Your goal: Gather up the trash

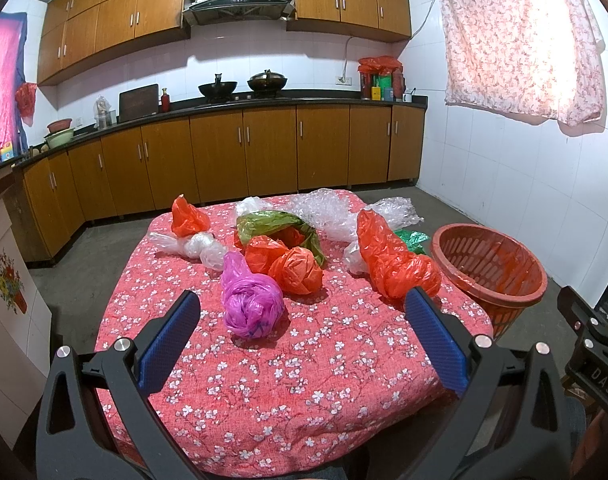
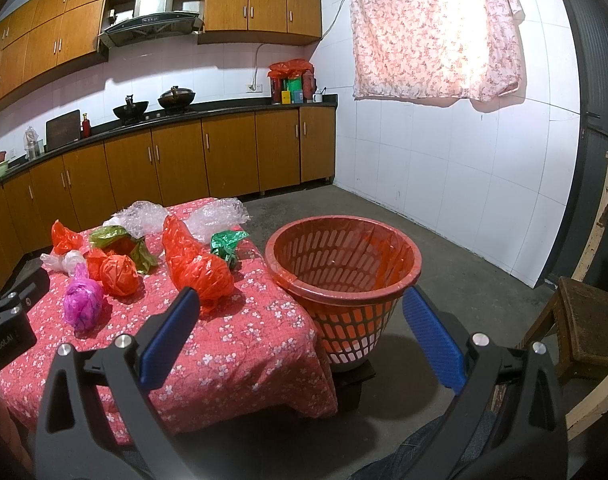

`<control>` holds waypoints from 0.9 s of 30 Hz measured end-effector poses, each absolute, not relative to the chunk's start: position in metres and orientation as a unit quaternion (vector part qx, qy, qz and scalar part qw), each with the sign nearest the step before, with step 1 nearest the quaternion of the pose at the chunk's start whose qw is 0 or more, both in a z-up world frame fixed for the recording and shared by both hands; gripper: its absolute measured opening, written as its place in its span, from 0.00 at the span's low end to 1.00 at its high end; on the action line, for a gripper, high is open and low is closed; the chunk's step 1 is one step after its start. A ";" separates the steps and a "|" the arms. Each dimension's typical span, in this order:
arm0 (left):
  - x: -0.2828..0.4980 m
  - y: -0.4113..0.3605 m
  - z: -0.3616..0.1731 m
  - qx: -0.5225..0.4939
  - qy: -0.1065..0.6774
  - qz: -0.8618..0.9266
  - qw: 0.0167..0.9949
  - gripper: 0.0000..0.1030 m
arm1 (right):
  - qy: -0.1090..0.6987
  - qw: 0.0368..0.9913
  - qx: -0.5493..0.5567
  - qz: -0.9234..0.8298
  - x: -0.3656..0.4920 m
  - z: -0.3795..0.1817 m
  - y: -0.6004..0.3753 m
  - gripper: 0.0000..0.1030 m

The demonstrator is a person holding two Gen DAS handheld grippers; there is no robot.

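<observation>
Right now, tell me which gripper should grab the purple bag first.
Left. The left gripper is open with the purple bag right between its fingers; the right gripper faces the basket.

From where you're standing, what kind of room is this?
Most likely a home kitchen. Two woks sit on a stove under a range hood, with wooden cabinets along the counter. In front, a table in a floral cloth holds crumpled plastic bags, beside a red basket.

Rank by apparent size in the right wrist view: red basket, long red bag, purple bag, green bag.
1. red basket, though it sits nearest the camera
2. long red bag
3. purple bag
4. green bag, smallest, but farther back, so its gap to the purple one is unsure
</observation>
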State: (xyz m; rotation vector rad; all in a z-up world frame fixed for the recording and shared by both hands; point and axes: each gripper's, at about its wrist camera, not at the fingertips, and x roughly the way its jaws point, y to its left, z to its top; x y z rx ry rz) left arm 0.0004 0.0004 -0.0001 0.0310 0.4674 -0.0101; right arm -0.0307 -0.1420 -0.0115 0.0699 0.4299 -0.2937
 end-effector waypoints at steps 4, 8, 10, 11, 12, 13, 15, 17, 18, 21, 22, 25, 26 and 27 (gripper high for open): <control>0.000 0.000 0.000 0.015 0.232 -0.005 0.973 0.98 | 0.213 0.966 0.034 -0.145 -0.030 -0.012 -0.142 0.96; 0.000 0.000 0.000 0.015 0.232 -0.005 0.973 0.98 | 0.213 0.966 0.034 -0.145 -0.030 -0.012 -0.143 0.96; 0.000 0.000 0.000 0.015 0.232 -0.005 0.973 0.98 | 0.213 0.966 0.034 -0.145 -0.030 -0.011 -0.143 0.96; 0.000 0.000 0.000 0.015 0.232 -0.005 0.973 0.98 | 0.212 0.966 0.034 -0.145 -0.030 -0.011 -0.143 0.96; 0.000 0.000 0.000 0.015 0.232 -0.005 0.973 0.98 | 0.213 0.966 0.034 -0.145 -0.030 -0.011 -0.143 0.96; 0.000 0.000 0.000 0.015 0.232 -0.005 0.973 0.98 | 0.213 0.966 0.034 -0.145 -0.030 -0.011 -0.143 0.96; 0.000 0.000 0.000 0.015 0.232 -0.005 0.973 0.98 | 0.213 0.966 0.035 -0.145 -0.030 -0.011 -0.143 0.96; 0.000 0.000 0.000 0.015 0.232 -0.005 0.973 0.98 | 0.213 0.966 0.035 -0.145 -0.030 -0.011 -0.143 0.96; 0.000 0.000 0.000 0.015 0.232 -0.005 0.973 0.98 | 0.213 0.966 0.035 -0.145 -0.030 -0.011 -0.143 0.96; 0.001 0.000 0.000 0.015 0.232 -0.005 0.972 0.98 | 0.213 0.966 0.035 -0.145 -0.029 -0.012 -0.143 0.96; 0.001 0.001 0.000 0.015 0.233 -0.005 0.972 0.98 | 0.213 0.966 0.035 -0.145 -0.029 -0.012 -0.143 0.96; 0.001 0.000 0.000 0.015 0.232 -0.005 0.972 0.98 | 0.214 0.965 0.035 -0.146 -0.028 -0.013 -0.144 0.96; 0.001 0.000 0.000 0.015 0.233 -0.005 0.972 0.98 | 0.214 0.965 0.035 -0.146 -0.028 -0.013 -0.144 0.96; 0.001 0.001 0.000 0.015 0.233 -0.004 0.972 0.98 | 0.215 0.965 0.035 -0.146 -0.028 -0.013 -0.144 0.96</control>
